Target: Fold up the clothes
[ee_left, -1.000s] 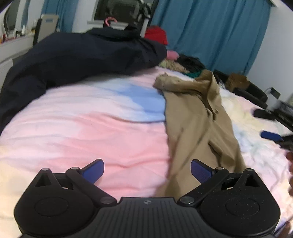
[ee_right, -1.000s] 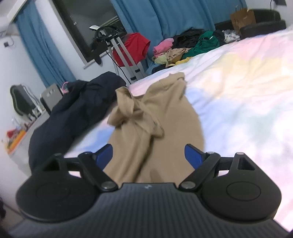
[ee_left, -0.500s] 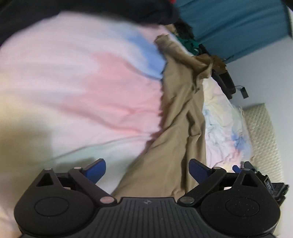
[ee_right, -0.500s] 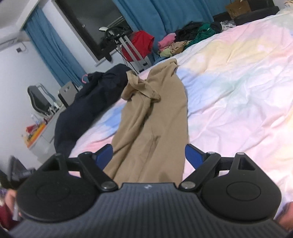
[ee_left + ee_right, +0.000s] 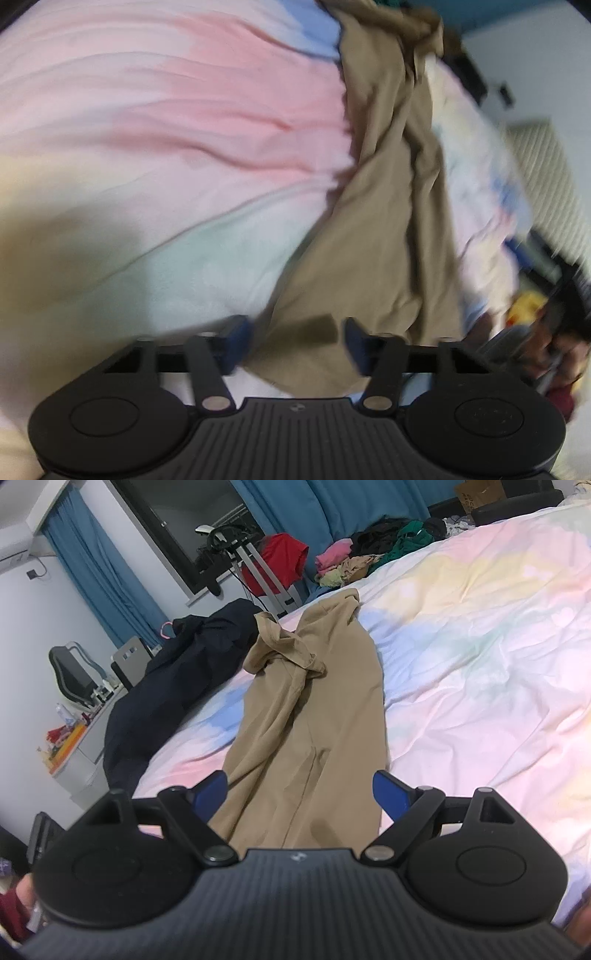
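On the pastel bedsheet (image 5: 480, 635) lies a tan garment (image 5: 314, 716), long, limp and light. Both the left gripper (image 5: 295, 334) and right gripper (image 5: 300, 788) gape wide, holding nothing; the near hem, blurred in the left view, seems the natural place to pinch.

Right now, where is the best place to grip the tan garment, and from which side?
Probably the near hem of the tan garment. It lies long and flat on the bed, hem towards both open hand-held grippers, left and right, so approach from this end, one per corner.

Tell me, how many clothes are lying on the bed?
2: a tan garment stretched out before the right gripper, and a dark navy garment at the bed's left edge. More may be hidden.
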The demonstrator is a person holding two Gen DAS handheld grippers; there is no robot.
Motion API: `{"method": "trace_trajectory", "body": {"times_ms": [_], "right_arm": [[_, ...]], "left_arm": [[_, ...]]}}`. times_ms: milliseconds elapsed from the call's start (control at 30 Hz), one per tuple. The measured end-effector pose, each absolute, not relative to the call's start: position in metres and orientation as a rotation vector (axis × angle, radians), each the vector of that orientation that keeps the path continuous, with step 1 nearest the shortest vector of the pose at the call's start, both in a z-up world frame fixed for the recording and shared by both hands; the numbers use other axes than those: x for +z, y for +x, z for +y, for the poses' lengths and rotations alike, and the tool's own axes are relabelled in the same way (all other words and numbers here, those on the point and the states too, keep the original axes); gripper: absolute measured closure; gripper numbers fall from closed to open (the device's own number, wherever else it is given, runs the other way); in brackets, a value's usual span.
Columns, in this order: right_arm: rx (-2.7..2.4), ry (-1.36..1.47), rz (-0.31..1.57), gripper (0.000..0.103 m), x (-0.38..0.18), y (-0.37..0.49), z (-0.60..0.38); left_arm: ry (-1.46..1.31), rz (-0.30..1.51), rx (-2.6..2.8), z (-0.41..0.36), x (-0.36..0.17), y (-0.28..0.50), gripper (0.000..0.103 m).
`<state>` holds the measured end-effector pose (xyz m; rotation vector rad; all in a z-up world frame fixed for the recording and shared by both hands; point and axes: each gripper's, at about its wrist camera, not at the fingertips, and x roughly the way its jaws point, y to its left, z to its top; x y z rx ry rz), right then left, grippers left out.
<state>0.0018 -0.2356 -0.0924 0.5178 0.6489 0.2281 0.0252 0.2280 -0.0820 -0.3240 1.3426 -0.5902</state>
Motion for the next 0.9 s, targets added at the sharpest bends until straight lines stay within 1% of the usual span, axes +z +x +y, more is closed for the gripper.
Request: {"method": "trace_trajectory", "body": {"times_ms": [33,67,100,133,467,533,600,667,767,800,833,900], "right_arm": [[0.229,0.517,0.651,0.015,-0.093,0.002,-0.235],[0.23,0.518,0.651,0.015,-0.093,0.001,-0.235],[0.23,0.522,0.65,0.016,-0.093,0.001,-0.236],[0.229,0.526,0.649,0.016,-0.093,0.001,-0.236],[0.221,0.525,0.656,0.016,-0.095,-0.003,-0.239],[0.225,0.526,0.661,0.016,-0.096,-0.003,-0.24],[0.227,0.524,0.666,0.016,-0.097,-0.004,-0.241],[0.226,0.516,0.675,0.016,-0.099,-0.004,-0.241],[0.213,0.486,0.694,0.016,-0.101,-0.004,-0.239],[0.207,0.475,0.7,0.016,-0.102,-0.004,-0.239],[0.201,0.469,0.706,0.016,-0.103,-0.004,-0.239],[0.191,0.47,0.722,0.016,-0.105,-0.005,-0.242]], "left_arm": [[-0.274,1.318,-0.592,0.22,-0.075,0.017,0.074],[-0.224,1.293,-0.593,0.211,-0.068,0.009,0.087],[-0.174,1.268,-0.594,0.203,-0.061,0.002,0.097],[-0.124,1.242,-0.595,0.194,-0.054,-0.006,0.099],[0.357,0.961,-0.586,0.11,0.016,-0.085,0.1],[0.469,0.876,-0.578,0.084,0.021,-0.107,0.1],[0.538,0.827,-0.591,0.052,0.018,-0.126,0.1],[0.545,0.841,-0.624,0.025,0.012,-0.131,0.1],[0.59,0.896,-0.683,-0.009,-0.013,-0.132,0.098],[0.606,0.944,-0.703,-0.018,-0.025,-0.131,0.094],[0.622,0.993,-0.723,-0.027,-0.038,-0.13,0.093],[0.558,1.023,-0.714,-0.019,-0.037,-0.123,0.084]]}}
